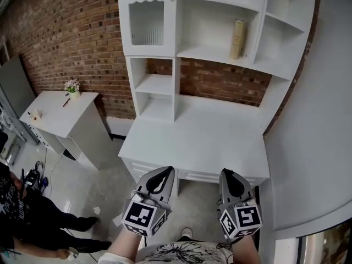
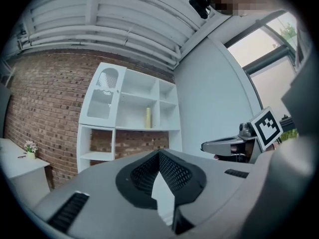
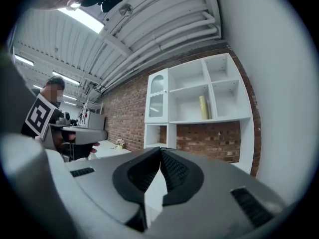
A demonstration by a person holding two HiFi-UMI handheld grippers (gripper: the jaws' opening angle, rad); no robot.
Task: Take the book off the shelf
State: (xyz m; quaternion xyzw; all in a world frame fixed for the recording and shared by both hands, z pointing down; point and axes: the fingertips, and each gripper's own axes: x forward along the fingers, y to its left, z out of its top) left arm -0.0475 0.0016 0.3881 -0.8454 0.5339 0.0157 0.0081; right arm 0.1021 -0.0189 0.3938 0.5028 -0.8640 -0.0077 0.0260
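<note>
A slim tan book [image 1: 237, 38] stands upright, leaning slightly, in the upper middle compartment of the white shelf unit [image 1: 217, 54] above the desk. It also shows as the book [image 2: 148, 117] in the left gripper view and the book [image 3: 203, 107] in the right gripper view, far ahead of both. My left gripper [image 1: 168, 171] and right gripper [image 1: 227, 173] hover side by side just in front of the desk's near edge, well short of the shelf. Both point level. The left gripper [image 2: 159, 153] and the right gripper [image 3: 160, 151] are shut with nothing between the pads.
The white desk top [image 1: 198, 136] lies between me and the shelves. A glass-door cabinet [image 1: 147, 21] sits at the shelf's upper left. A white side cabinet [image 1: 58, 111] with a small flower pot [image 1: 72, 87] stands to the left. A pale wall [image 1: 319, 147] bounds the right. A person [image 1: 22, 213] stands at lower left.
</note>
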